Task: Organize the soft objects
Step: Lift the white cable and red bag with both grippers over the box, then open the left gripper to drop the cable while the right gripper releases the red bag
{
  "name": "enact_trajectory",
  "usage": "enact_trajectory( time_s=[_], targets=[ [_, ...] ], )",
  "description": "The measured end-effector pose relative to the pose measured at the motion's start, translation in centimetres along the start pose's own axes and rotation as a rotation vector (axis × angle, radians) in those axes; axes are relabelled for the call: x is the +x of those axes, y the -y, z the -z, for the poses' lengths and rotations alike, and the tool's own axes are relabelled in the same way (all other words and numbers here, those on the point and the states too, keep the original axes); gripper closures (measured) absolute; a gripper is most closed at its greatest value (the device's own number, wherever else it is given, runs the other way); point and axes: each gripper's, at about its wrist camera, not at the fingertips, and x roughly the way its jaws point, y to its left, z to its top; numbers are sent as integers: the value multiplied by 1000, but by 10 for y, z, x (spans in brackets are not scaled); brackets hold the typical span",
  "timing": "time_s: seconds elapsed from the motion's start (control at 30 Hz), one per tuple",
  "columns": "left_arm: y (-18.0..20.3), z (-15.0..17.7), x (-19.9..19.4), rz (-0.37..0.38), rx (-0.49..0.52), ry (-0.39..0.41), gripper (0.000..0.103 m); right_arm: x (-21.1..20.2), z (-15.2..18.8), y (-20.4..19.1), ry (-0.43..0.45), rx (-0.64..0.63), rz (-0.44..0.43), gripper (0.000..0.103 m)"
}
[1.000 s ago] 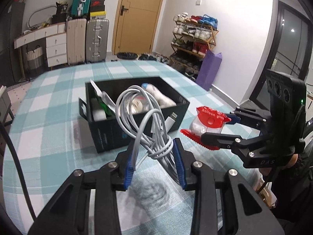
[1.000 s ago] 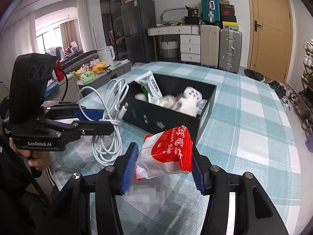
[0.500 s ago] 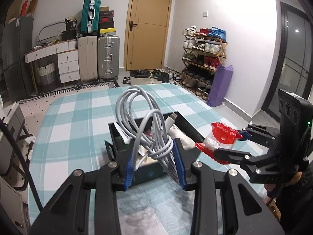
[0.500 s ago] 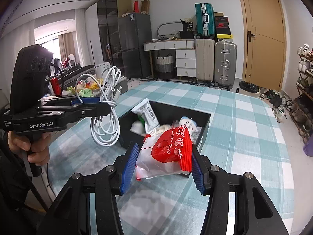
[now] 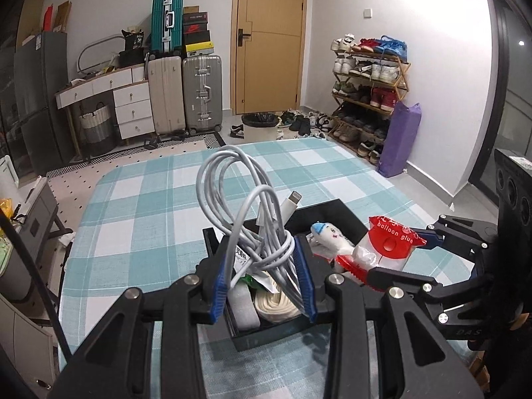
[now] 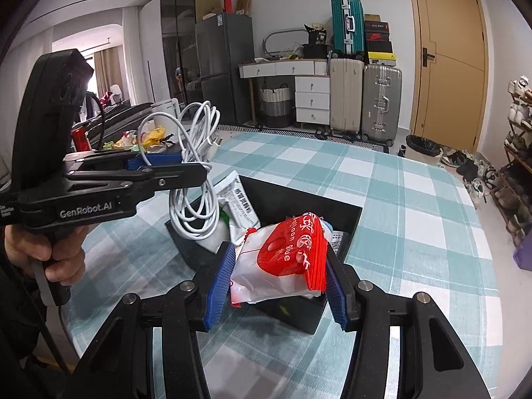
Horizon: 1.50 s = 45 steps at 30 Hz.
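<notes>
jaws hide the box [image 5: 266, 339]; only right wrist shows a hand [image 6: 50, 252].

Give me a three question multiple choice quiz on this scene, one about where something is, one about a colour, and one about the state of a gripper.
1. Where is the white cable?
A. Lying flat on the tablecloth
B. Clamped in the left gripper above the black box
C. Hanging on the shoe rack

2. What colour is the top of the balloon glue packet?
A. Red
B. Green
C. Yellow

3. What is the state of the right gripper?
A. Open and empty
B. Shut on nothing
C. Shut on the packet

Answers:
1. B: the coiled cable sits between the blue pads, with the box under it.
2. A: the header with the lettering is red and the bag below it is clear.
3. C: both fingers press on the sides of the packet.
</notes>
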Motion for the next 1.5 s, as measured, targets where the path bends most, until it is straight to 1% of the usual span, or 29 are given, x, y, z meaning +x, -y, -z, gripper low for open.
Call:
enact_trajectory(
  time_s=[0.07, 0.23, 0.43, 0.53, 0.7, 1.0, 1.23, 1.4, 1.5],
  targets=[
    [3, 0, 3, -11, 13, -10, 69, 6, -2, 2, -8, 0, 1, 51],
    [14, 0, 16, -40, 84, -48, 69, 18, -7, 2, -32, -16, -6, 51],
    [23, 0, 36, -38, 136, -98, 68, 27, -11, 6, -44, -26, -14, 51],
    [23, 2, 46, -31, 138, -124, 68, 29, -12, 7, -52, -32, -16, 51],
    [24, 4, 56, -21, 138, -144, 68, 33, -14, 7, -55, -47, -25, 51],
    [19, 6, 59, 2, 124, -154, 68, 50, -16, 7, -76, -64, -42, 51],
    [17, 9, 62, 18, 118, -160, 68, 59, -17, 9, -85, -92, -12, 51],
    [17, 11, 66, 19, 120, -168, 68, 50, -17, 9, -72, -93, 8, 51],
    [16, 12, 66, 23, 111, -170, 65, 46, -16, 11, -67, -89, 16, 50]
  ],
)
